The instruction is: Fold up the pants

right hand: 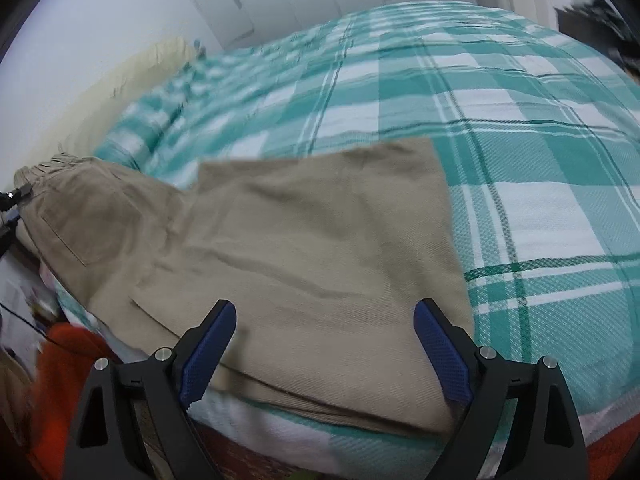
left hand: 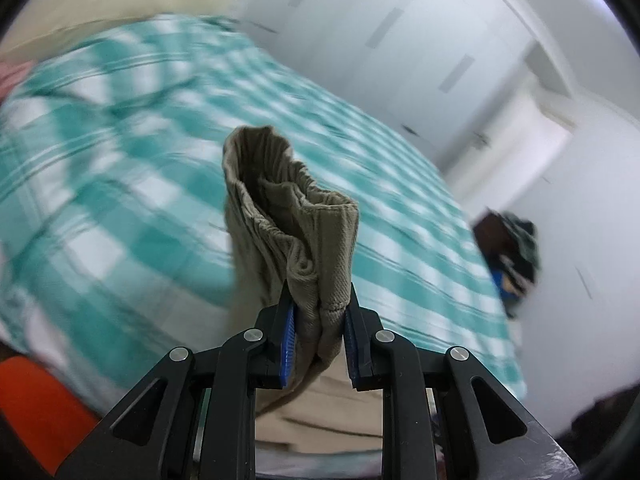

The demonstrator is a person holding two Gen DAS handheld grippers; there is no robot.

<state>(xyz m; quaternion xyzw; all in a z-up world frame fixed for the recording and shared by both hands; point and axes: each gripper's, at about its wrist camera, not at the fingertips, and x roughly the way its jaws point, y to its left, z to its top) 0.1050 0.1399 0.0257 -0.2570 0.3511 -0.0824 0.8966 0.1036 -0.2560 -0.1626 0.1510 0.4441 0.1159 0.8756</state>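
Khaki pants (right hand: pixel 312 240) lie folded on the teal checked bedspread (right hand: pixel 520 120), legs doubled toward the bed's near edge. My left gripper (left hand: pixel 320 320) is shut on the elastic waistband (left hand: pixel 288 200) and holds it lifted above the bed. That waistband end shows at the far left of the right wrist view (right hand: pixel 52 164), where the left gripper's tip (right hand: pixel 12 200) is just visible. My right gripper (right hand: pixel 324 344) is open and empty, hovering over the folded near edge of the pants.
White wardrobe doors (left hand: pixel 420 40) stand behind the bed. A dark pile of things (left hand: pixel 508 256) sits at the bed's right. Orange fabric (right hand: pixel 60 380) lies below the bed's near edge. A cream pillow (right hand: pixel 132 76) lies at the far left.
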